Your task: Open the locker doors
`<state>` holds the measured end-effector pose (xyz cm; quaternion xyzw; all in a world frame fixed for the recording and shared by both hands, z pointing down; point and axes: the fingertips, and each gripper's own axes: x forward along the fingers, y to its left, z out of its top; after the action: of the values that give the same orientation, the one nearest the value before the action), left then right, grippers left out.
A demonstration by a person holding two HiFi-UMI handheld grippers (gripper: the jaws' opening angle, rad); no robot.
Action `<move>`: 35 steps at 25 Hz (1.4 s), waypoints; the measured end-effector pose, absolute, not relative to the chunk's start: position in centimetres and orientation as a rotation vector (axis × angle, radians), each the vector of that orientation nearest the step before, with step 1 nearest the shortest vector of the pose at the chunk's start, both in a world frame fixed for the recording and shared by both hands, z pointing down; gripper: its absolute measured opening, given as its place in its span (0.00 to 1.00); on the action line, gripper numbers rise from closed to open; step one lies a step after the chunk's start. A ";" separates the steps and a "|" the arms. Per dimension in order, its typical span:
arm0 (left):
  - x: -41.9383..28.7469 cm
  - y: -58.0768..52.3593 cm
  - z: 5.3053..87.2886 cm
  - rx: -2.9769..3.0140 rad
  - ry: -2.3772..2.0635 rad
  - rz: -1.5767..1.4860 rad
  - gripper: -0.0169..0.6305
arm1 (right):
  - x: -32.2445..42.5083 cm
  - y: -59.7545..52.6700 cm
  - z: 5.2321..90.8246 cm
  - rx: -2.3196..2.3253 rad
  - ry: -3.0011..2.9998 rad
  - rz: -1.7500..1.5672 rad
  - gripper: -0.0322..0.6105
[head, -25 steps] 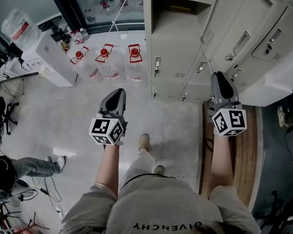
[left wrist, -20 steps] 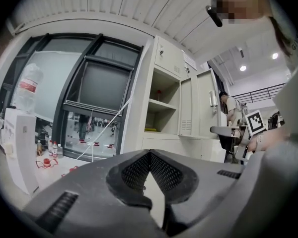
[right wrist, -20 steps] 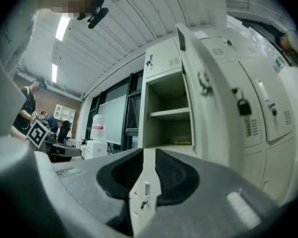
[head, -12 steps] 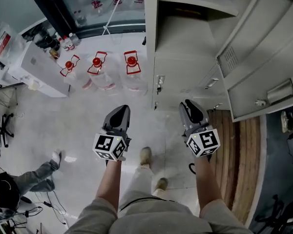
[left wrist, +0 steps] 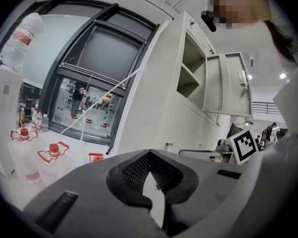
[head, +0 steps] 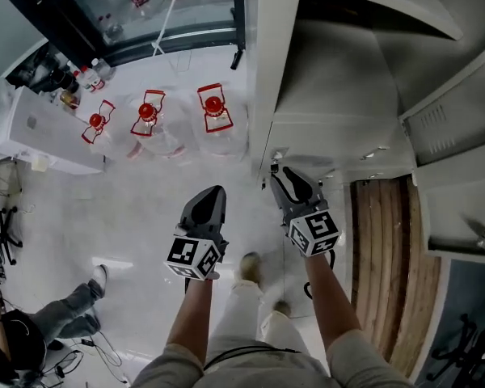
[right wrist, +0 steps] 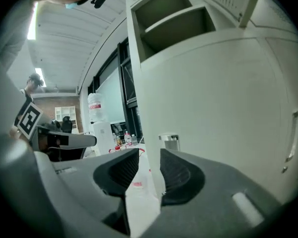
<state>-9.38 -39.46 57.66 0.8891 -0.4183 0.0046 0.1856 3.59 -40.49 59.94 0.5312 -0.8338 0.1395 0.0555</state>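
Near the locker latch [right wrist: 169,140], the right gripper [head: 280,175] had just spread its empty fingers [right wrist: 181,172], ready to grab it. On the left gripper [head: 216,192], the fingers were pressed together, not needed yet.

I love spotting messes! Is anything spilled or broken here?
Nothing looks spilled or broken. The grey metal locker doors at upper right hang open; three clear red-capped jugs stand upright on the floor.

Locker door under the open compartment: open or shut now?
Shut: the door lies flush, no gap showing, latch at its edge, below the open compartment.
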 end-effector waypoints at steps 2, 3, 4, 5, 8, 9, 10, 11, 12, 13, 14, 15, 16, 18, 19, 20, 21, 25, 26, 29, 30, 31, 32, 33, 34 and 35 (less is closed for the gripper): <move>-9.1 -40.4 58.7 2.503 -1.157 0.014 0.02 | 3.3 -42.3 61.7 1.621 -2.504 0.439 0.26; -9.0 -40.8 59.1 2.502 -1.149 0.015 0.02 | 3.2 -43.0 62.4 1.625 -2.488 0.441 0.27; -8.9 -41.1 59.5 2.500 -1.144 0.015 0.02 | 3.2 -43.7 63.2 1.630 -2.472 0.442 0.27; -8.9 -41.4 59.9 2.498 -1.139 0.016 0.02 | 3.2 -44.3 63.8 1.634 -2.458 0.443 0.28; -8.6 -42.0 60.9 2.494 -1.126 0.023 0.02 | 3.2 -45.9 64.7 1.639 -2.441 0.443 0.28; -8.6 -42.2 61.1 2.492 -1.123 0.026 0.02 | 3.0 -46.2 64.8 1.636 -2.442 0.438 0.28; -8.7 -42.3 61.3 2.491 -1.121 0.027 0.02 | 2.9 -46.5 64.8 1.634 -2.443 0.432 0.28; -8.8 -42.4 61.4 2.488 -1.121 0.028 0.02 | 2.7 -46.6 64.8 1.637 -2.442 0.430 0.29; -8.9 -42.4 61.5 2.485 -1.121 0.028 0.02 | 2.6 -46.6 64.8 1.644 -2.442 0.433 0.29; -8.9 -42.3 61.5 2.481 -1.123 0.029 0.02 | 2.6 -46.6 64.8 1.651 -2.442 0.438 0.28; -9.0 -42.2 61.5 2.476 -1.125 0.031 0.02 | 2.7 -46.5 64.8 1.656 -2.442 0.442 0.28; -9.0 -42.1 61.5 2.473 -1.128 0.032 0.02 | 2.7 -46.4 64.8 1.658 -2.442 0.443 0.28; -9.1 -41.9 61.7 2.473 -1.130 0.032 0.02 | 2.7 -46.2 64.8 1.657 -2.441 0.441 0.28; -9.2 -41.4 61.9 2.473 -1.133 0.031 0.02 | 2.7 -45.7 64.9 1.652 -2.438 0.433 0.28; -9.2 -41.2 62.0 2.472 -1.136 0.031 0.02 | 2.7 -45.5 64.9 1.650 -2.436 0.428 0.28; -9.1 -40.9 62.0 2.472 -1.138 0.033 0.02 | 2.7 -45.3 64.9 1.650 -2.434 0.424 0.27; -9.1 -40.6 62.0 2.472 -1.141 0.034 0.02 | 2.7 -45.0 64.9 1.652 -2.433 0.423 0.27; -9.3 -39.3 61.9 2.467 -1.151 0.037 0.02 | 2.7 -43.6 64.9 1.656 -2.427 0.419 0.27; -9.3 -39.0 61.8 2.466 -1.155 0.036 0.02 | 2.6 -43.1 64.9 1.655 -2.424 0.413 0.27; -9.2 -37.8 61.7 2.467 -1.163 0.038 0.02 | 2.6 -41.8 64.9 1.650 -2.419 0.399 0.27; -9.2 -37.3 61.6 2.467 -1.166 0.038 0.02 | 2.7 -41.3 64.9 1.651 -2.416 0.399 0.27; -9.1 -36.9 61.5 2.467 -1.168 0.036 0.02 | 2.8 -40.8 64.8 1.652 -2.413 0.401 0.26; -9.0 -36.4 61.3 2.467 -1.171 0.034 0.02 | 2.9 -40.3 64.8 1.654 -2.409 0.404 0.26; -8.9 -35.9 61.2 2.468 -1.174 0.033 0.02 | 3.0 -39.7 64.8 1.655 -2.405 0.406 0.26; -8.8 -35.3 61.1 2.468 -1.177 0.033 0.02 | 3.2 -39.2 64.8 1.656 -2.400 0.407 0.25; -8.6 -34.8 61.1 2.467 -1.180 0.033 0.02 | 3.4 -38.7 64.8 1.656 -2.396 0.407 0.24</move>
<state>-8.61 -34.82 61.08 0.8834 -0.4226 0.0117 0.2019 3.35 -38.71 64.77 0.5602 -0.8107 0.1378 0.1001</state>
